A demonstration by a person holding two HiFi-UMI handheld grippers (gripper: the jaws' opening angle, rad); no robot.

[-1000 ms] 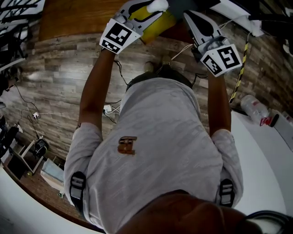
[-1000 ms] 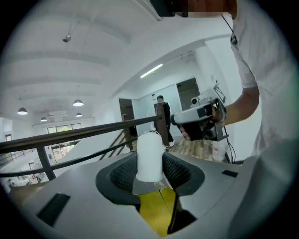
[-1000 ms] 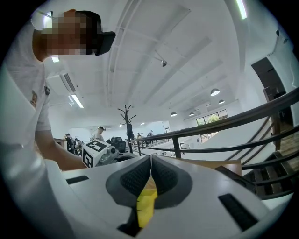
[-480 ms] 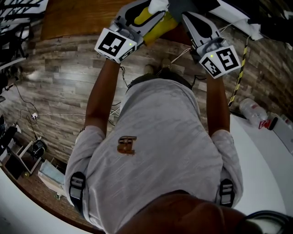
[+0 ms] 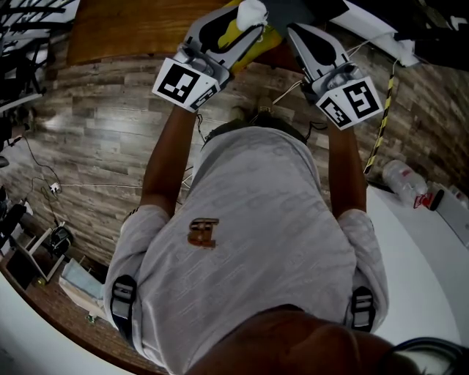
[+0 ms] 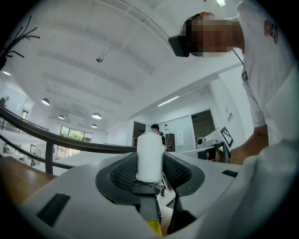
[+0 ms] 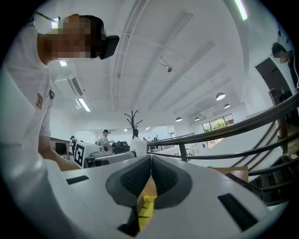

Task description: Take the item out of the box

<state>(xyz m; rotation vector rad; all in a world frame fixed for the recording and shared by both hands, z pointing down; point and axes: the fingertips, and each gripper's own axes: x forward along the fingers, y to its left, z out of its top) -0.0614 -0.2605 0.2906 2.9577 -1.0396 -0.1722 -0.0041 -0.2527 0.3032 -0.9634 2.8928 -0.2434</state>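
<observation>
Both of the person's bare arms reach straight out from the shoulders, side by side over the wood-plank floor [image 5: 95, 132], toward the brown table [image 5: 124, 26] at the far edge. The left tongs [image 5: 236, 22] and the right tongs [image 5: 294, 31] meet there, tips angled toward each other, with the yellow box [image 5: 265, 36] between them. From the head view only the rounded white top of the white item [image 5: 251, 10] shows above the box.

The left gripper view shows more: the left tongs [image 6: 149, 163] pinch the white item [image 6: 149, 149], an upright cylinder, with pads on both sides and the box [image 6: 154, 228] below it. In the right gripper view the right tongs [image 7: 150, 161] are pressed together at the tips, with a thin yellow flap of the box [image 7: 145, 210] caught lower down. Both gripper views also show the white ceiling [image 7: 187, 56]
</observation>
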